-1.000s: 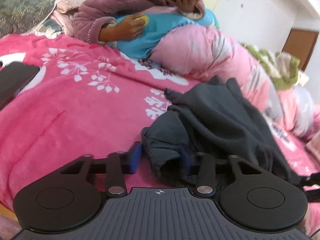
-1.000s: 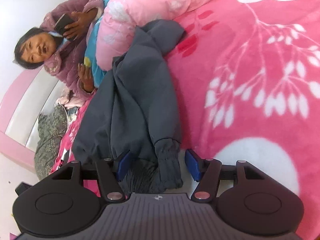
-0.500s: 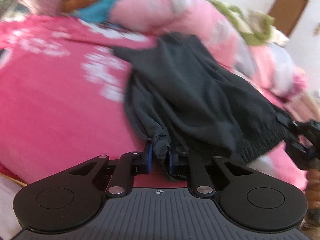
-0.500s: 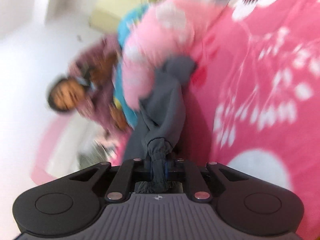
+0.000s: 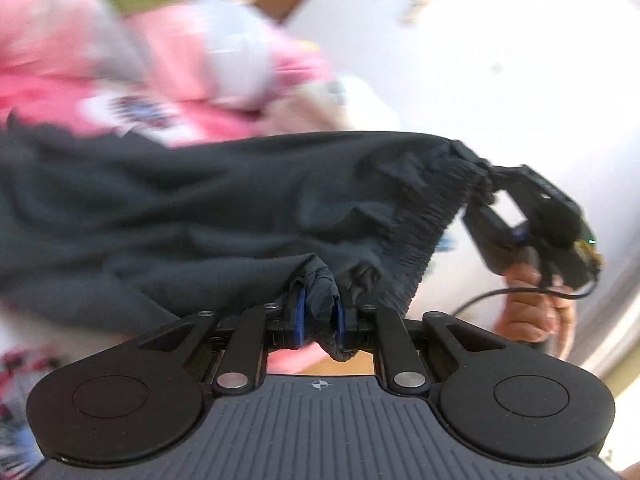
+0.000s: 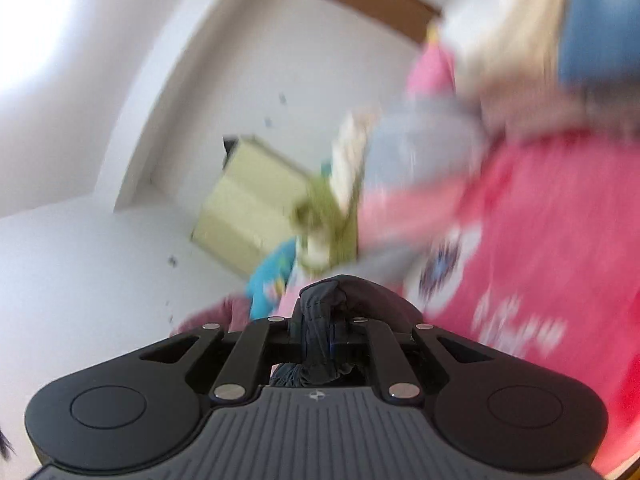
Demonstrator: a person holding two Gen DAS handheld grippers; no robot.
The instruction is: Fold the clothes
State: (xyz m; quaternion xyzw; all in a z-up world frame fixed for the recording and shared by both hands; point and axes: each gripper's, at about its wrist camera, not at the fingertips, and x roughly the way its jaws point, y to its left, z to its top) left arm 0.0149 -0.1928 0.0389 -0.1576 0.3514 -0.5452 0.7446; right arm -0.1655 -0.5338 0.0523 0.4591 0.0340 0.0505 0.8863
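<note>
Above pink bedding (image 5: 52,92), trousers (image 5: 168,216) apparently stretch sideways.

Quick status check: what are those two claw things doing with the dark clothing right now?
Left tongs shut on dark garment. Right tongs shut on it too. Nothing in the way.

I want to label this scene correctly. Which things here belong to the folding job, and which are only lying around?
Job:
dark garment
left tool, shut on it
right tool, shut on it

Lying about:
pink blanket
blue cloth
yellow cabinet
</note>
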